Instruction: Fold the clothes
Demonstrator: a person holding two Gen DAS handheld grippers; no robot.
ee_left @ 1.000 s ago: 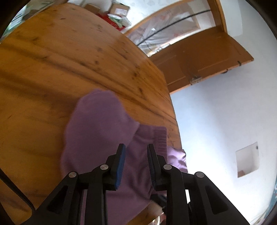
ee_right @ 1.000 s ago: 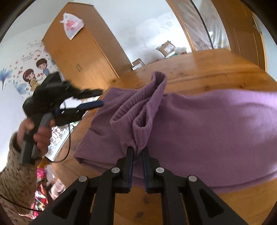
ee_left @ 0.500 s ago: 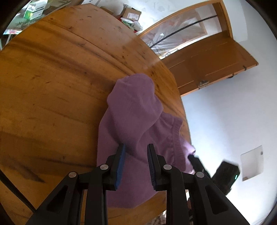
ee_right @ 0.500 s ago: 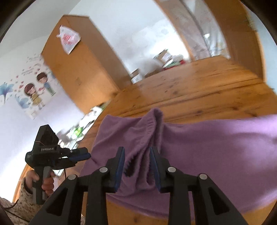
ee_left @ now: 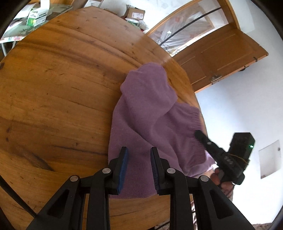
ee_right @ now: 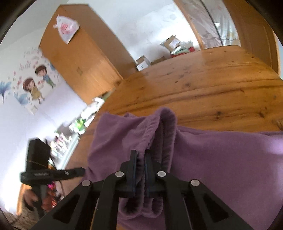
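A purple knit sweater (ee_left: 150, 109) lies bunched on the round wooden table (ee_left: 53, 88), close to its right edge. My left gripper (ee_left: 138, 149) hovers open over the sweater's near edge, with nothing between its blue pads. My right gripper (ee_right: 140, 153) is closing its jaws on a ribbed fold of the sweater (ee_right: 212, 159), and the cloth is pinched between the pads. In the left wrist view the right gripper (ee_left: 199, 135) reaches in from the right, held by a hand. The right wrist view shows the left gripper (ee_right: 81, 171) at the left, beside the sweater.
The table's edge (ee_left: 141, 207) runs just under the sweater's near side. A small stand with cartons (ee_left: 35, 16) is beyond the table's far left. Cardboard boxes (ee_right: 169, 44) sit on the floor by a wooden door (ee_left: 221, 58). A tall wooden cabinet (ee_right: 79, 53) stands against the wall.
My right jaws let go of the raised ribbed fold, spread, then closed on it again. The sweater sank flatter on the table. My left gripper drew back, so the sweater now lies further right in its view.
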